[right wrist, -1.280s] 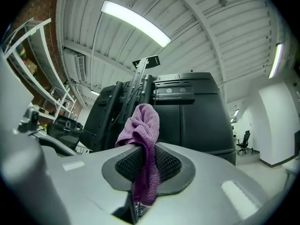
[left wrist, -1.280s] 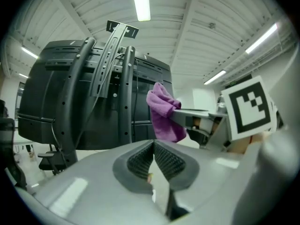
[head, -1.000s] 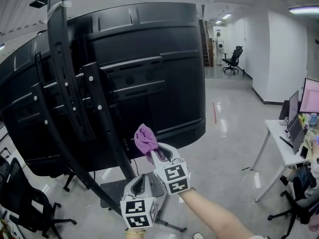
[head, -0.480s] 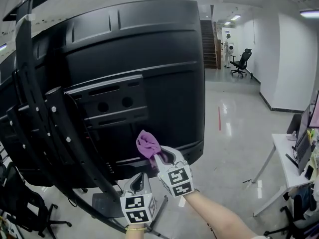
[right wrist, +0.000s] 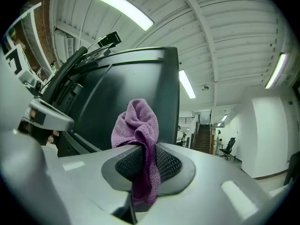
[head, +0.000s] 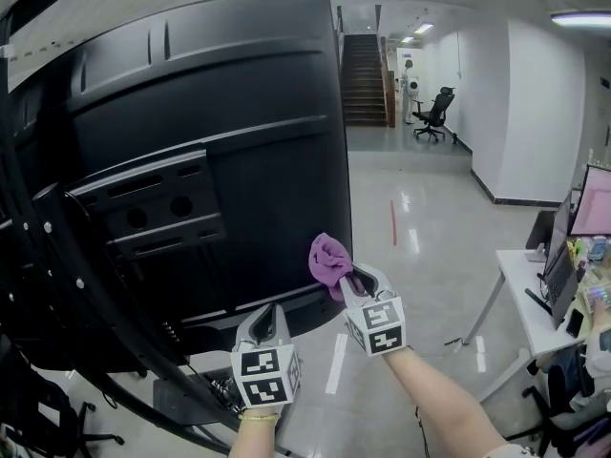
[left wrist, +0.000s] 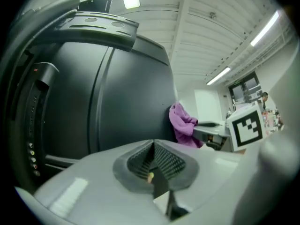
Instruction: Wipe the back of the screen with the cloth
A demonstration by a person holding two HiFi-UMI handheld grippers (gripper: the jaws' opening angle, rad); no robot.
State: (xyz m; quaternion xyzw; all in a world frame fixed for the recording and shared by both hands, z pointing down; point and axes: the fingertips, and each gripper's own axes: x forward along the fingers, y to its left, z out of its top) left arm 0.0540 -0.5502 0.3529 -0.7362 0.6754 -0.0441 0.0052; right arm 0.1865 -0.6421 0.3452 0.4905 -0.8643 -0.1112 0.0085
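Purple terry cloth (head: 329, 259) beside the lower right edge of the big black screen back (head: 210, 113) | right gripper (head: 349, 286) jaws clenched on it, wad protruding, likely as wiping pad | left gripper (head: 268, 324) jaws closed, empty, parked low.

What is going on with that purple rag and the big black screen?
A person holds a gripper in each hand, behind a big black screen. The right gripper is clamped on a purple cloth and holds it up by the lower edge of the screen's back. Whether the cloth touches it is hard to tell. The left gripper is shut with nothing in it, lower down.
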